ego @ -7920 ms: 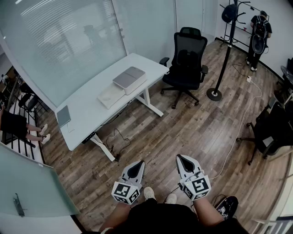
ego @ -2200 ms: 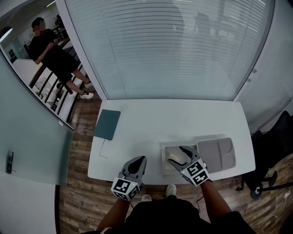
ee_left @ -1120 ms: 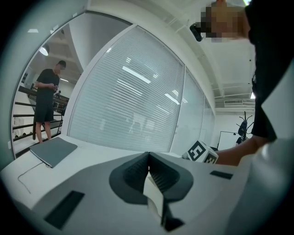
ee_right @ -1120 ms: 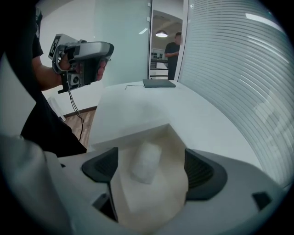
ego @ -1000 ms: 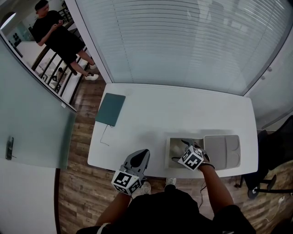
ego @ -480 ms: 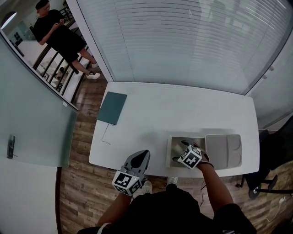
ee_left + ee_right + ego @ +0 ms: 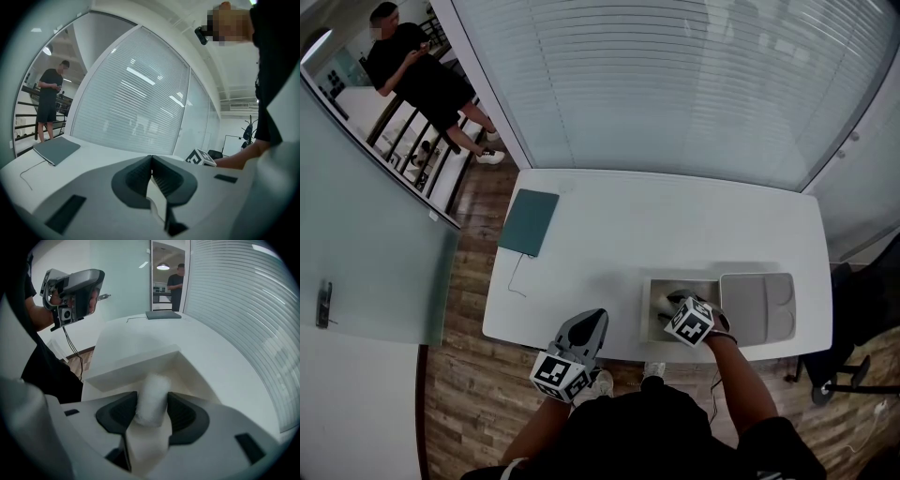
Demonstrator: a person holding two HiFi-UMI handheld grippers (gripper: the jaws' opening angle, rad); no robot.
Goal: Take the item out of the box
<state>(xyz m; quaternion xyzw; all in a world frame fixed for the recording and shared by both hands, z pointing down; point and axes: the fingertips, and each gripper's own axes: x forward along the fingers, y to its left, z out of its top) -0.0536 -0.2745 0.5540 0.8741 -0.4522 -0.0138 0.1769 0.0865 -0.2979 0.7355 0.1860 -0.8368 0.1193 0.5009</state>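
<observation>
An open white box (image 7: 649, 317) sits near the front edge of the white table, its grey lid (image 7: 757, 307) lying flat just to its right. My right gripper (image 7: 676, 302) points steeply down into the box. In the right gripper view its jaws have just been closing, and both pads now press on a white wrapped item (image 7: 153, 389) that stands between them inside the box walls (image 7: 136, 363). That item (image 7: 662, 302) shows as a pale lump in the head view. My left gripper (image 7: 587, 324) hangs in front of the table edge, shut and empty (image 7: 151, 158).
A teal notebook (image 7: 529, 221) with a thin cable lies on the table's (image 7: 656, 234) far left. A glass wall with blinds runs behind the table. A person (image 7: 420, 73) stands beyond the glass partition at upper left. An office chair (image 7: 862, 309) is at the right.
The right gripper's jaws have closed onto the white item in the box. The left gripper has kept still by the table's front edge.
</observation>
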